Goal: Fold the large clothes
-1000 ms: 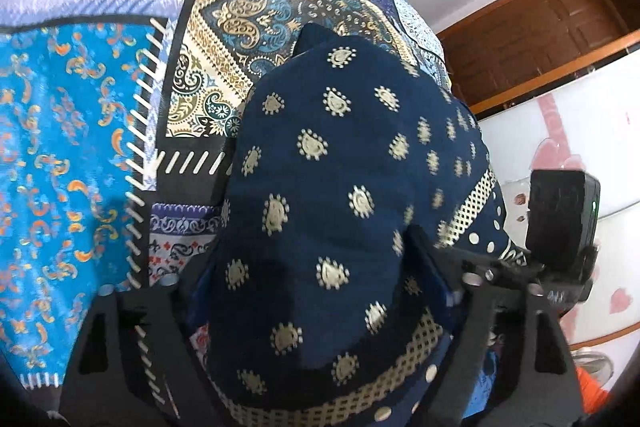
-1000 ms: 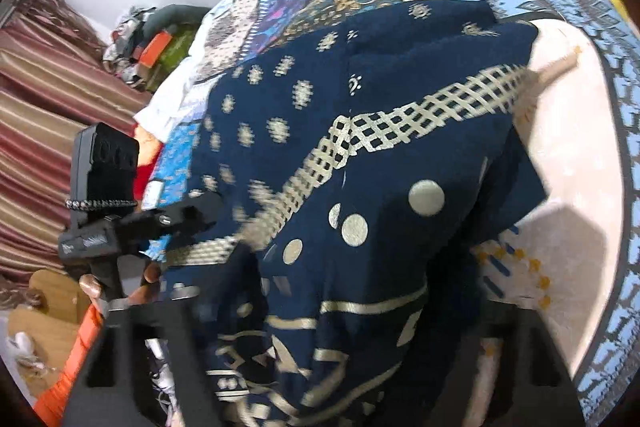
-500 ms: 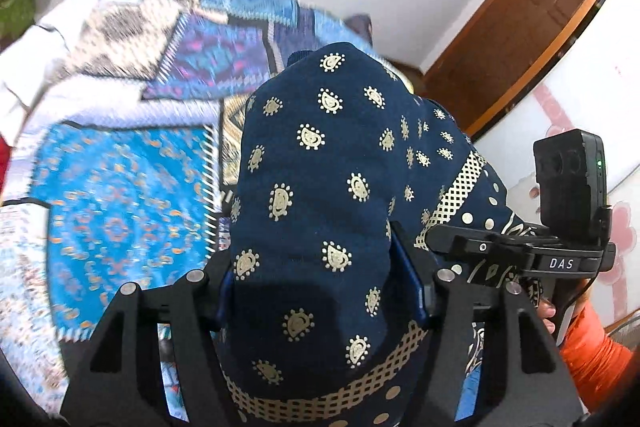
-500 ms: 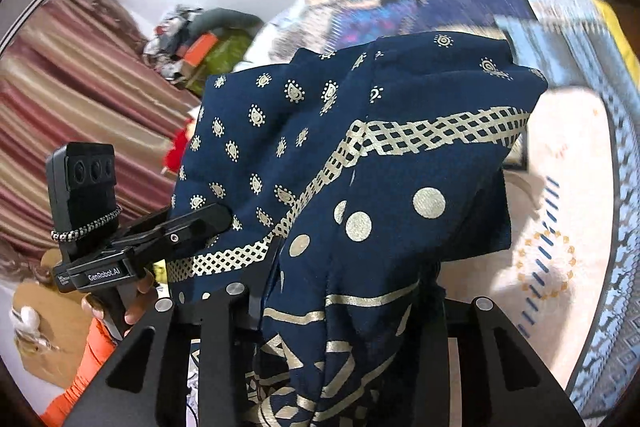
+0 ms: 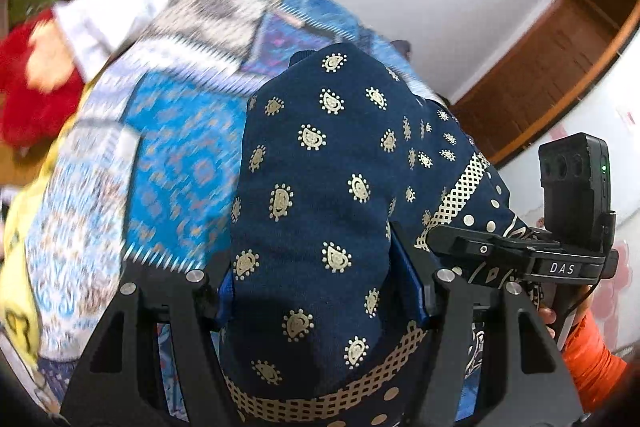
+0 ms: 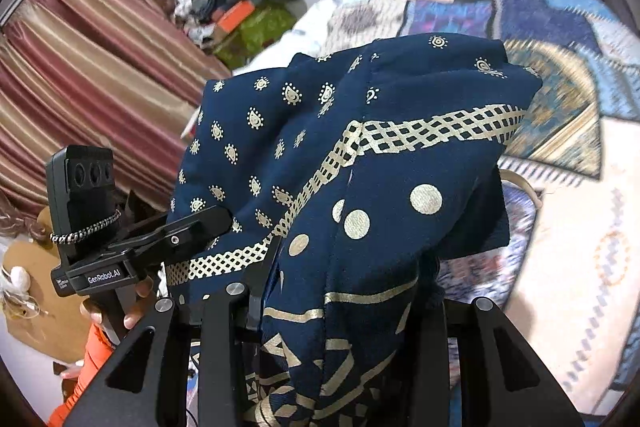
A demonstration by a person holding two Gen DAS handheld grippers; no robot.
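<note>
A navy garment (image 5: 320, 155) printed with gold paisley motifs and a lattice band hangs bunched above the patchwork bed cover (image 5: 180, 167). My left gripper (image 5: 320, 287) is shut on a thick fold of it, and its blue pads (image 5: 408, 283) press the cloth from both sides. In the right wrist view the same garment (image 6: 280, 131) drapes over my right gripper (image 6: 344, 291), which is shut on another bunch of it. Each gripper shows in the other's view: the right gripper (image 5: 520, 255) close at the right, the left gripper (image 6: 200, 223) close at the left. The cloth hides the fingertips.
The bed cover (image 6: 560, 107) spreads below and beyond the garment. A striped maroon curtain (image 6: 80, 75) and a heap of clothes (image 6: 240, 15) lie at the left. A wooden door (image 5: 540, 75) stands at the right. A red cloth (image 5: 32, 99) lies beside the bed. A person's orange sleeve (image 5: 588, 359) shows.
Both grippers have risen with the garment, lifting it off the bed. The bed now sits lower and farther off, with more wall, curtain and door in view. Both jaws have narrowed on the cloth.
</note>
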